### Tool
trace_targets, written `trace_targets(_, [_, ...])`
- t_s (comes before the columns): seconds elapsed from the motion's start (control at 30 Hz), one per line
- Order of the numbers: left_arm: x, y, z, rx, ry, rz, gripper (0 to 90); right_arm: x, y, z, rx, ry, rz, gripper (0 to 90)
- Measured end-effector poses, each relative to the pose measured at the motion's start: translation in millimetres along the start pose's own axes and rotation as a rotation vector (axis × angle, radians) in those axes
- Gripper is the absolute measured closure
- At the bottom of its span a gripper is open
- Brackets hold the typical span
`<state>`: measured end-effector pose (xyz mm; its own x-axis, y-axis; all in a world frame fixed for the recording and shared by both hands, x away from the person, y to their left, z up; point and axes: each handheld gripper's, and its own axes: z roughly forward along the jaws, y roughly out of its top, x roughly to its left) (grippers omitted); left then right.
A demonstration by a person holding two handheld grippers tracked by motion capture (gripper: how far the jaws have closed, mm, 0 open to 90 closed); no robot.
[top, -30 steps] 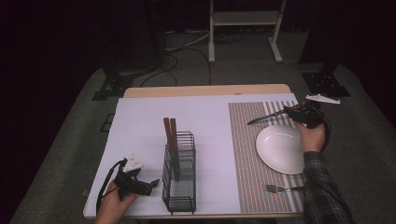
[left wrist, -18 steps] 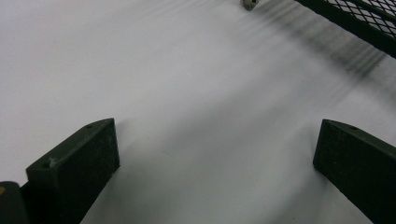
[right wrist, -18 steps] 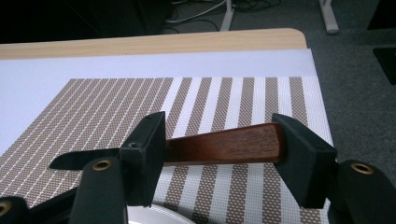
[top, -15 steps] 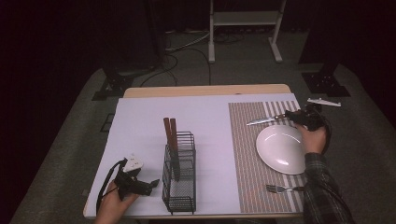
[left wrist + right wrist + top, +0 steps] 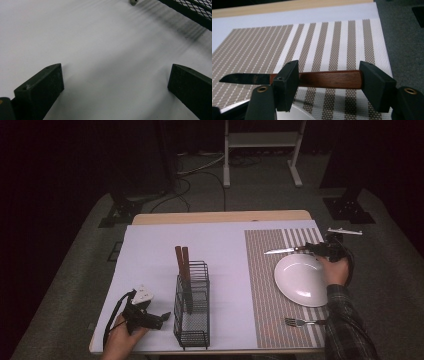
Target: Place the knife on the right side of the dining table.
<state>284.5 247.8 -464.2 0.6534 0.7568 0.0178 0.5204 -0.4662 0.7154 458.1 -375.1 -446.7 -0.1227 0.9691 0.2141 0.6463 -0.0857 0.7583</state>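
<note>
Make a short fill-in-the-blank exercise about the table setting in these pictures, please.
1. The knife lies on the striped ___, beyond the white plate.
2. The fork lies on the side of the plate ___ to the person.
3. Two wooden handles stand in the black wire ___.
4. The knife's handle is made of ___.

Missing words: placemat; nearer; basket; wood

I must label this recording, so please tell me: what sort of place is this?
Probably a recording studio or lab staged as a dining setting: a white-covered table holds a striped woven placemat and round white plate, while loose cables cross the dark carpeted floor.
</note>
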Motion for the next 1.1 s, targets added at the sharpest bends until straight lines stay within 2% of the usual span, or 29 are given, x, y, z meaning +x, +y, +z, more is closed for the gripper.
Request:
trace_targets(0.33, [0.1, 0.0, 0.0, 0.0, -0.001, 0.001, 0.0, -1.1, -1.7, 4.8, 0.046, -0.017, 0.013, 31.3])
trace_targets(0.6, [0.1, 0.0, 0.0, 0.001, -0.001, 0.001, 0.0, -0.9, -1.7, 6.4, 0.057, -0.024, 0.018, 31.1])
trace_targets(0.83, [0.0, 0.0, 0.0, 0.0, -0.001, 0.0, 0.0, 1.9, -2.1, 9.8, 0.082, -0.036, -0.001, 31.5])
trace_targets(1.0, [0.1, 0.0, -0.1, 0.001, 0.0, 0.002, 0.0, 3.6, -1.3, 8.3, 0.073, -0.051, -0.008, 31.5])
trace_targets(1.1, [0.1, 0.0, 0.0, 0.0, 0.0, 0.001, 0.0, 7.7, 0.9, 3.8, 0.055, -0.067, -0.037, 30.3])
